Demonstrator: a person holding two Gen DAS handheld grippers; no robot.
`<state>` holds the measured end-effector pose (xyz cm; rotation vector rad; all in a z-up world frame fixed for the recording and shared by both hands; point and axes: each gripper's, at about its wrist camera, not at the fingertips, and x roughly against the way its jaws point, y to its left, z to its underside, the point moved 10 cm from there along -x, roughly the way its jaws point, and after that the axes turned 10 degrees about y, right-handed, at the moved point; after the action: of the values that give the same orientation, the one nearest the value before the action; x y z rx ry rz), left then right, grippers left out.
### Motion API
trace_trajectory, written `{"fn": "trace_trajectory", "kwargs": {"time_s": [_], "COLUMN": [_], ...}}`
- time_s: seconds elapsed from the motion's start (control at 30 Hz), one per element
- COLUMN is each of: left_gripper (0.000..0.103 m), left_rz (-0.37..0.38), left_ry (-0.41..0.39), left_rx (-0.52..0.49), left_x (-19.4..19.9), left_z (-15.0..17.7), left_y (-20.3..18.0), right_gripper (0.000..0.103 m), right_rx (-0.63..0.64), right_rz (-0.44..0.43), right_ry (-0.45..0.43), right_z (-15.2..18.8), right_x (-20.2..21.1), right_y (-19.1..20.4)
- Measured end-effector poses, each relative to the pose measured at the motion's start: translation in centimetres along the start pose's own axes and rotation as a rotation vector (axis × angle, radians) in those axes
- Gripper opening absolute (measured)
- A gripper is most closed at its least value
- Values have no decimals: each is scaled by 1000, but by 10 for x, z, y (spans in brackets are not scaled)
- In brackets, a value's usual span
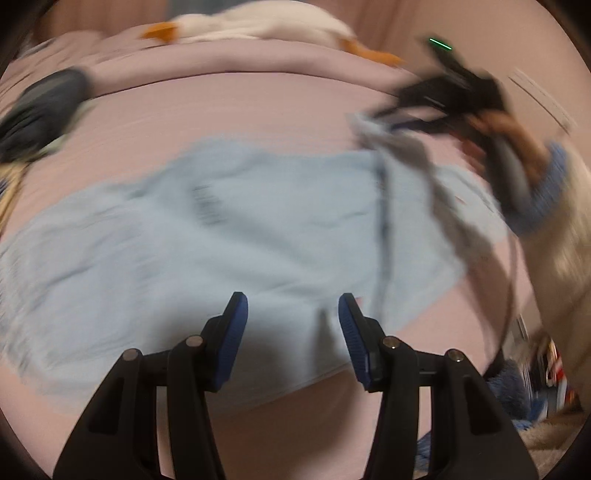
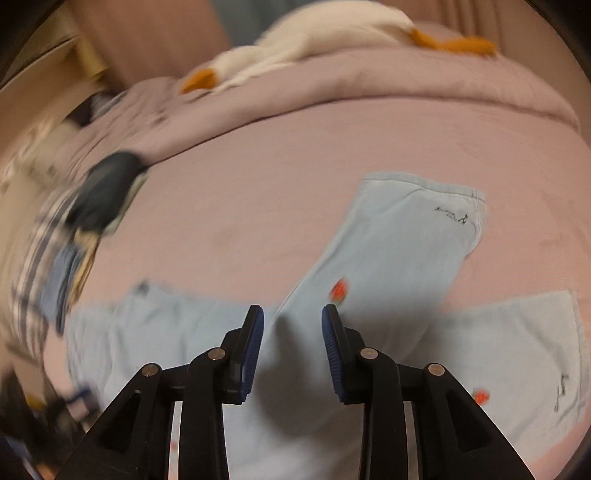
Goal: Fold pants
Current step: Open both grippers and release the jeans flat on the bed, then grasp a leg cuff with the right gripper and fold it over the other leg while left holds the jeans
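Light blue pants (image 1: 207,236) lie spread on a pink bed (image 1: 229,118). My left gripper (image 1: 293,306) is open and empty, hovering just above the near edge of the fabric. In the left wrist view my right gripper (image 1: 373,118) appears at the upper right, blurred, at a raised bunch of the pants' fabric; I cannot tell there whether it grips it. In the right wrist view the right gripper (image 2: 292,317) has its jaws apart over the pants (image 2: 399,251), with nothing between the pads. One leg lies angled up to the right, another lies at the right edge.
A white plush goose with orange beak and feet (image 1: 258,22) lies on a rolled pink blanket at the back; it also shows in the right wrist view (image 2: 314,40). A dark folded garment (image 1: 40,110) sits at the left, also in the right view (image 2: 107,188). Clutter lies off the bed at lower right (image 1: 546,373).
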<state>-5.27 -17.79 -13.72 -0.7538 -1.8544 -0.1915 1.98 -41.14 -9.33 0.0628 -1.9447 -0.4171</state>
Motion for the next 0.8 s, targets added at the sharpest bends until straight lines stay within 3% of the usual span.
{"fn": "trace_trajectory", "kwargs": {"time_s": [0.2,0.43,0.57,0.63,0.7,0.77,0.8], "left_gripper": [50,49,47,31,23,21,19], "left_rz": [33,43,20,15,9,20,23], "left_ry": [49,72,73,71,72,72,71], "left_rx": [-155,-231,-235,-223,-214,-197,-190], "left_x": [-40,-64,-73,-72,-72,-71,-71], "left_z": [-23,-33,-38,-39,-41,-41,-42], "left_y": [-59,-94,-106,-106,-99,-95,-96], "right_gripper": [33,40,40,39,27,13,12], "right_rx": [-69,-15,37,62,79,77,66], "right_rz": [60,160,185,196,230,235,218], "right_ry": [74,180,191,189,178,163,153], "right_z": [-37,-39,-38,-36,-34,-32,-29], "right_x": [-36,-69,-74,-74,-72,-68,-65], "right_y": [-8,-5,-6,-6,-9,-12,-14]}}
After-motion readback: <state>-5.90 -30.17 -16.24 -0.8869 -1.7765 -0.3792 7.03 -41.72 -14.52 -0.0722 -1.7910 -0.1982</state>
